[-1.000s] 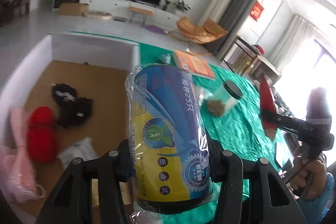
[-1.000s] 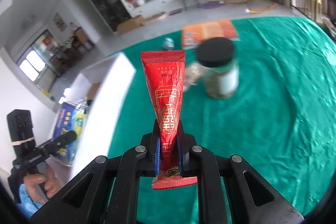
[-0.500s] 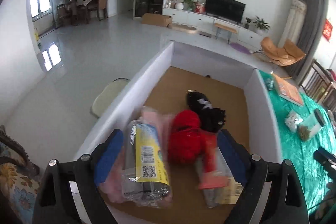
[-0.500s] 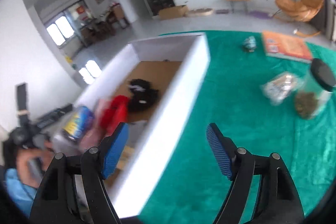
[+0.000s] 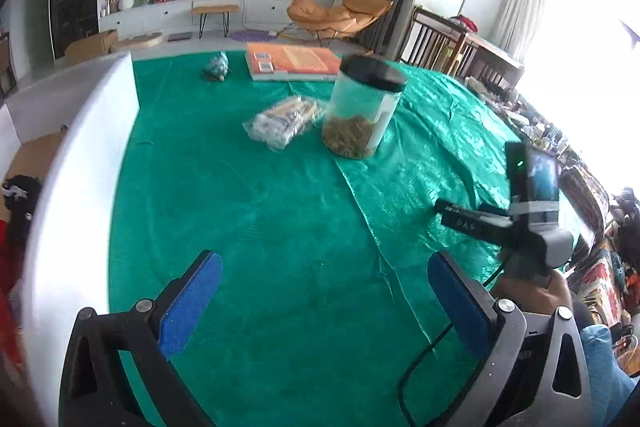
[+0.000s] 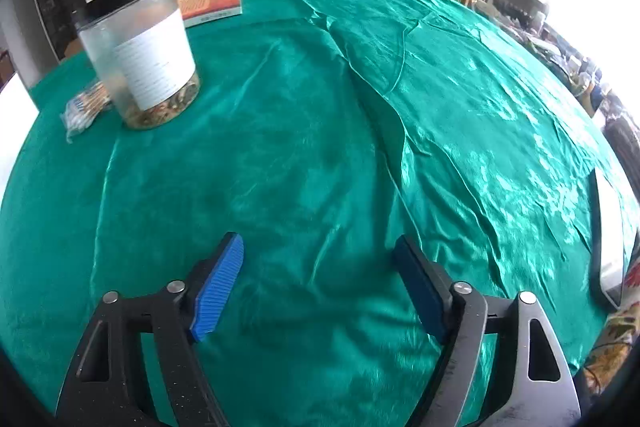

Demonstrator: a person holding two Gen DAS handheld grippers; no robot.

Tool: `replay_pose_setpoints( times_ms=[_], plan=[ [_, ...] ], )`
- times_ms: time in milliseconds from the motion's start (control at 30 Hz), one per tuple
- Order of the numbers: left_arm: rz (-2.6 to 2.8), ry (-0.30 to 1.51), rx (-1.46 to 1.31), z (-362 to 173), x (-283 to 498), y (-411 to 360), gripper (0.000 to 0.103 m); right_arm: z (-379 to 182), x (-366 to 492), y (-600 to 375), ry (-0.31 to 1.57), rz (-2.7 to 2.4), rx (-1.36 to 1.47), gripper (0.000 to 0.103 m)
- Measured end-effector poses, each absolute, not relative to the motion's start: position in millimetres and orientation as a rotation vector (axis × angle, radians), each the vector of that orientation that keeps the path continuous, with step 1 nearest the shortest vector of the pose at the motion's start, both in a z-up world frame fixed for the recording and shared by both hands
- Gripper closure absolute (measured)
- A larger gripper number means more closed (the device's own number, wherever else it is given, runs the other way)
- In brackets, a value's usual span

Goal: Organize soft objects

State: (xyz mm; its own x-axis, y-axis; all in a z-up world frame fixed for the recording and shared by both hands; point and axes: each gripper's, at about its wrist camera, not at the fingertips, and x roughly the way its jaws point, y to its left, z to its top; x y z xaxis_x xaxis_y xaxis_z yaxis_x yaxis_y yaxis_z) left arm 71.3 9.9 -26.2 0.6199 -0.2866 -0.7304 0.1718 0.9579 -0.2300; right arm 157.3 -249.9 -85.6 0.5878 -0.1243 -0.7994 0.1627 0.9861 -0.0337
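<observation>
Left jaws (image 5: 324,301) spread wide, just opened, nothing between. Right jaws (image 6: 320,281) same. Soft bag (image 5: 282,121) lies on surface (image 5: 280,219) at 12 o'clock from left jaws, beside jar (image 5: 362,111); long axis toward 2 o'clock. Left hand nearer, I think.

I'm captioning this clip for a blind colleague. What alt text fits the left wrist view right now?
The open, empty left gripper hangs over a green tablecloth beside a white box wall. Further off lie a clear snack packet, a black-lidded jar and an orange book. The right gripper's handle and camera show at the right edge.
</observation>
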Motion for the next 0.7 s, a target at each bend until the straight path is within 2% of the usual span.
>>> replay_pose_setpoints(
  times_ms=[167, 333, 467, 600, 700],
  plan=[
    [-0.166, 0.906, -0.095, -75.0, 121.8, 11.4, 0.001, -91.8, 180.3, -261.5, 0.905, -0.183, 0.084, 0.009],
    [-0.105, 0.934, -0.054, -105.4, 134.2, 27.0, 0.001, -95.0, 184.5, -265.7, 0.902, -0.190, 0.081, 0.009],
    [-0.101, 0.915, -0.094, -109.2, 133.2, 35.1, 0.000, -95.7, 185.4, -264.9, 0.902, -0.191, 0.080, 0.008],
    [-0.050, 0.947, 0.022, -114.5, 139.9, 18.7, 0.000, -95.6, 185.3, -264.9, 0.902, -0.191, 0.080, 0.008],
    [-0.061, 0.944, 0.008, -114.9, 141.2, 20.7, 0.000, -95.5, 185.3, -264.5, 0.902, -0.191, 0.080, 0.008]
  ],
)
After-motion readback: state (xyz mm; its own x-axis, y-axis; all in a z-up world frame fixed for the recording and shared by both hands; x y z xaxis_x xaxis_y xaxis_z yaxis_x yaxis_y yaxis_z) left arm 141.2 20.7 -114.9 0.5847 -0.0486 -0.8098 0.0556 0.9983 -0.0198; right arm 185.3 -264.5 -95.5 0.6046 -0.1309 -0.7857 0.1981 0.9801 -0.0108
